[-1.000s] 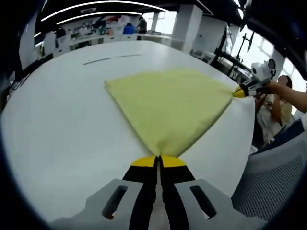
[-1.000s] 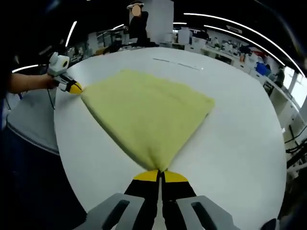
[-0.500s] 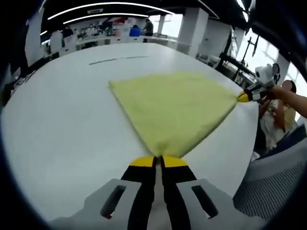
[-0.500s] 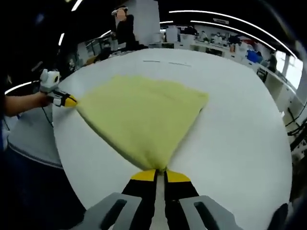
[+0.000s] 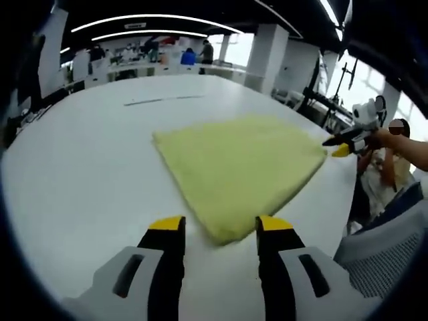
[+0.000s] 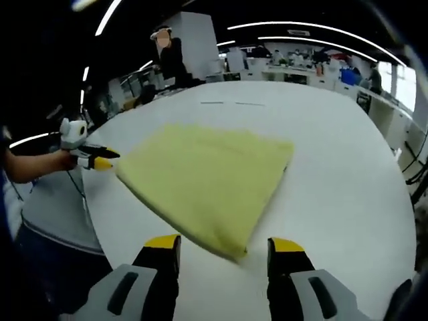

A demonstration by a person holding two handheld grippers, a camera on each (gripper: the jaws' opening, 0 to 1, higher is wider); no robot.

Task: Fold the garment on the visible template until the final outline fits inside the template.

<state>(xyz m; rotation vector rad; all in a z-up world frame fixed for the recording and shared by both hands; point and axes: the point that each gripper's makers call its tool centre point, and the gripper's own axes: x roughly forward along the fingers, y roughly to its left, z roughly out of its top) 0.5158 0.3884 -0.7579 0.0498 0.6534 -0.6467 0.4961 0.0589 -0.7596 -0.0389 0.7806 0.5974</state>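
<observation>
Both claws released, yellow garment flat on the white desk.

My left claw point(image 5: 217, 231) is spread wide, jaws apart at the bottom of the left gripper view, and the near corner of the folded yellow garment point(image 5: 239, 164) lies loose on the desk point(image 5: 80, 167) between the yellow tips. My right claw point(image 6: 224, 247) gapes too at the bottom of the right gripper view, the cloth's corner just beyond it, the garment filling the middle of the frame. At right centre of the left gripper view my right claw sits just beside the garment's far corner; at left centre of the right gripper view my left claw does likewise.
</observation>
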